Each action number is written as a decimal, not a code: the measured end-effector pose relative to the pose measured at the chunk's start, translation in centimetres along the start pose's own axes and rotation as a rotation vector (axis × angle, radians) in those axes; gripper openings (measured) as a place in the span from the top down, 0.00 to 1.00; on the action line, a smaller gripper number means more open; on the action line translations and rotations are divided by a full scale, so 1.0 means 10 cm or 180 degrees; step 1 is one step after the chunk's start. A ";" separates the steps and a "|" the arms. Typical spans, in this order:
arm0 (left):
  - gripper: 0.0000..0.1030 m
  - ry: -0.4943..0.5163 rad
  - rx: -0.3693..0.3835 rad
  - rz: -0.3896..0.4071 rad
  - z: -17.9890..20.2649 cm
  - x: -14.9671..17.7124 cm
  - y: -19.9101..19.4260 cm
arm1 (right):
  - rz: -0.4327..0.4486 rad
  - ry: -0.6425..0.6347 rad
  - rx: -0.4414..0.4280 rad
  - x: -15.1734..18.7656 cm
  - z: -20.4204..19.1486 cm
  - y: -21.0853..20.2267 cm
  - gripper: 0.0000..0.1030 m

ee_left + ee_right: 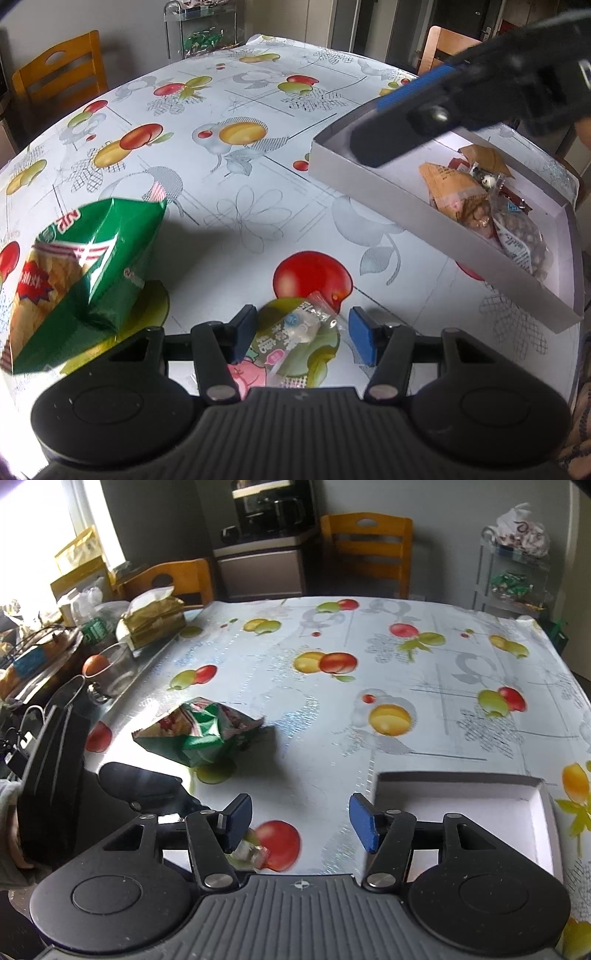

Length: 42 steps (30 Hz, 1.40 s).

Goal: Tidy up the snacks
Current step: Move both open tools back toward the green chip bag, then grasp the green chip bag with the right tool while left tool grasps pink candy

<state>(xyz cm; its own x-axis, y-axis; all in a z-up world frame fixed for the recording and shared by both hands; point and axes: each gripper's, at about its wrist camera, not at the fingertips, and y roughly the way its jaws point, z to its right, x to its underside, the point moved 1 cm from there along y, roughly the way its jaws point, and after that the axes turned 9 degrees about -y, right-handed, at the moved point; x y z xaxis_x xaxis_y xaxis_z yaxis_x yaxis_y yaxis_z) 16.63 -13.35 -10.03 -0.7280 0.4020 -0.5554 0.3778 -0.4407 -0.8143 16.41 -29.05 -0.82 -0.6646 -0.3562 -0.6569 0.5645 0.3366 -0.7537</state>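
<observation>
Left gripper (301, 334) jaws apart, straddling a clear-wrapped candy (295, 332) on the fruit-print tablecloth (258, 177); its print is unreadable. Right gripper (301, 821) apart, empty. Crinkled green foil bag (81, 273) lies left; grey cardboard box (424, 210) holds snacks.

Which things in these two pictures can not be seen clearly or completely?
- Small clear candy packet: the left wrist view shows it between the left gripper's open jaws, lower end behind the gripper body; print unreadable.
- Green chip bag: cut by the left edge.
- White box: the right gripper covers its far corner; snacks overlap, uncountable.
</observation>
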 end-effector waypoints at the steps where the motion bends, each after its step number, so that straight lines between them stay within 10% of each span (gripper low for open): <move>1: 0.47 -0.0006 0.0011 0.0001 0.00 0.01 -0.01 | 0.0003 0.0009 -0.0031 -0.03 -0.02 0.02 0.41; 8: 0.47 -0.0092 0.0072 0.0010 -0.03 0.13 -0.13 | -0.0011 0.0189 -0.0387 -0.25 -0.16 0.23 0.29; 22: 0.47 -0.0302 0.0048 0.0067 -0.18 0.35 -0.35 | -0.0181 0.1984 -0.1335 -0.40 0.00 0.99 0.02; 42: 0.47 -0.0146 0.0054 0.0086 -0.28 0.42 -0.38 | -0.0471 0.2730 -0.1242 -0.42 -0.18 1.65 0.00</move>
<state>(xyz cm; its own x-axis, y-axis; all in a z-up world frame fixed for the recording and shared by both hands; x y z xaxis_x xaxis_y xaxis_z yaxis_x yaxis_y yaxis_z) 13.72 -7.74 -9.71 -0.7433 0.3526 -0.5685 0.3882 -0.4648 -0.7958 27.59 -20.42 -10.46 -0.9363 0.2899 -0.1982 0.3457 0.6616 -0.6654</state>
